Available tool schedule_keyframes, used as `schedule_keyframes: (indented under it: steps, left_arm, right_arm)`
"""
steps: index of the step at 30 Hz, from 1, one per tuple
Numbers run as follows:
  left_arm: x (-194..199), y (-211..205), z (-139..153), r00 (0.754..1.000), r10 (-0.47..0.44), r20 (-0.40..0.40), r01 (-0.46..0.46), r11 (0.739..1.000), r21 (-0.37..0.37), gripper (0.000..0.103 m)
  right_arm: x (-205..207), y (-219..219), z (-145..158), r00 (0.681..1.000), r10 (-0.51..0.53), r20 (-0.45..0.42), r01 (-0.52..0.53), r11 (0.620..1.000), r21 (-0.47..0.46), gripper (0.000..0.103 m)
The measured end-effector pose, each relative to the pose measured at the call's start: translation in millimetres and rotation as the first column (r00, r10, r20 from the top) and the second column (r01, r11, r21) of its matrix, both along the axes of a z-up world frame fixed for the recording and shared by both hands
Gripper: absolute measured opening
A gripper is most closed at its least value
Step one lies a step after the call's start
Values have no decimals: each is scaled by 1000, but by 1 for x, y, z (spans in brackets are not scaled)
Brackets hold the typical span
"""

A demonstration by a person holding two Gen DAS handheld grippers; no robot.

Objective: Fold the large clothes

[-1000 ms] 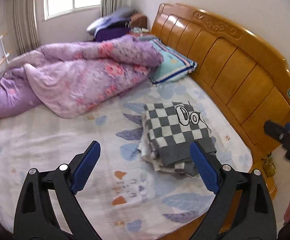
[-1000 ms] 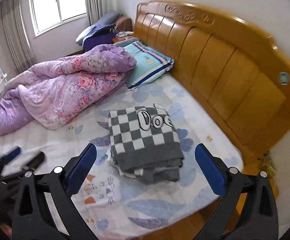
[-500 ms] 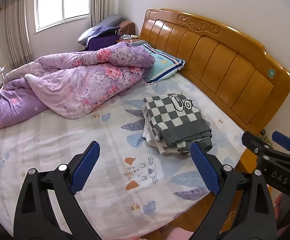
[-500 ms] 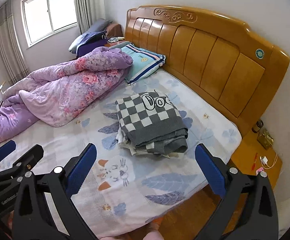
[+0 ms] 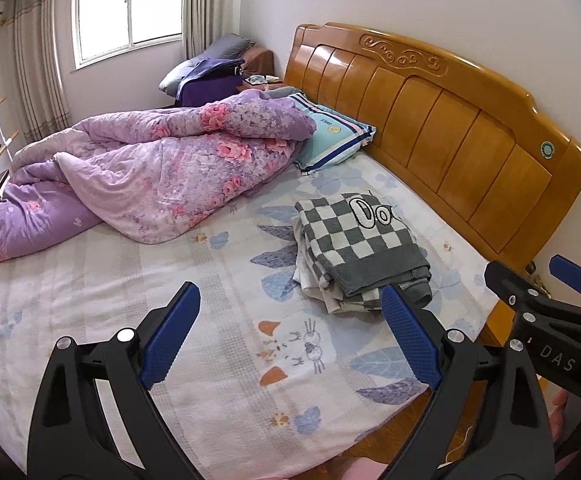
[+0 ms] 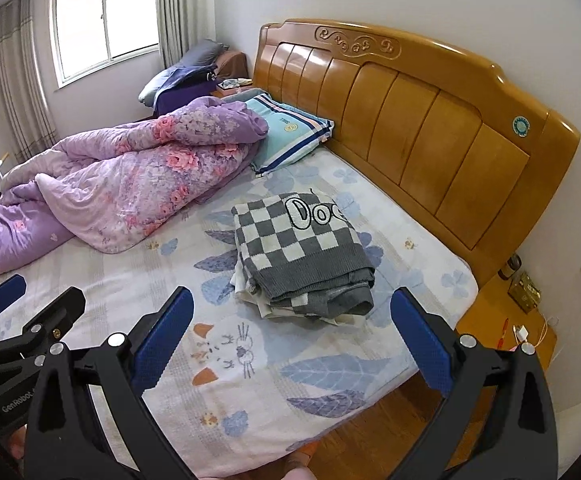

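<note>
A folded grey-and-white checkered sweater (image 5: 360, 240) lies on top of a small stack of folded clothes on the bed (image 5: 226, 344), near the headboard side; it also shows in the right wrist view (image 6: 298, 248). My left gripper (image 5: 290, 308) is open and empty, held back above the bed's near edge. My right gripper (image 6: 292, 320) is open and empty too, also back from the stack. The right gripper shows at the right edge of the left wrist view (image 5: 538, 280); the left gripper shows at the left edge of the right wrist view (image 6: 38, 300).
A crumpled purple floral quilt (image 5: 150, 168) covers the far left of the bed. A blue striped pillow (image 5: 330, 136) lies by the wooden headboard (image 5: 450, 128). A nightstand (image 6: 506, 320) with small items stands right of the bed. Wooden floor lies below the bed's near edge.
Both grippers have pulled back and up from the folded stack, so more of the bed, the floor and the nightstand come into view. Both stay open and empty.
</note>
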State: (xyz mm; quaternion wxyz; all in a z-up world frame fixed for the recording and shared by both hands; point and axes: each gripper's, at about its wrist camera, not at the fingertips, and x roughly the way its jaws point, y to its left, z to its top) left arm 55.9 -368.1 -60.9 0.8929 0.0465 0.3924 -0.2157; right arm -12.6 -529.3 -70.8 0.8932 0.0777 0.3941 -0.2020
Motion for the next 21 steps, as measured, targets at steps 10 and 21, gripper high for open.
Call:
schedule_keyframes:
  steps: [10, 21]
  left_arm:
    - [1, 16, -3, 999, 44, -17, -44, 998, 37, 93]
    - [3, 38, -5, 993, 112, -33, -110, 992, 57, 93]
  right_arm:
    - [15, 16, -3, 998, 62, -15, -62, 998, 8, 95]
    - [32, 35, -9, 990, 134, -49, -134, 991, 11, 95]
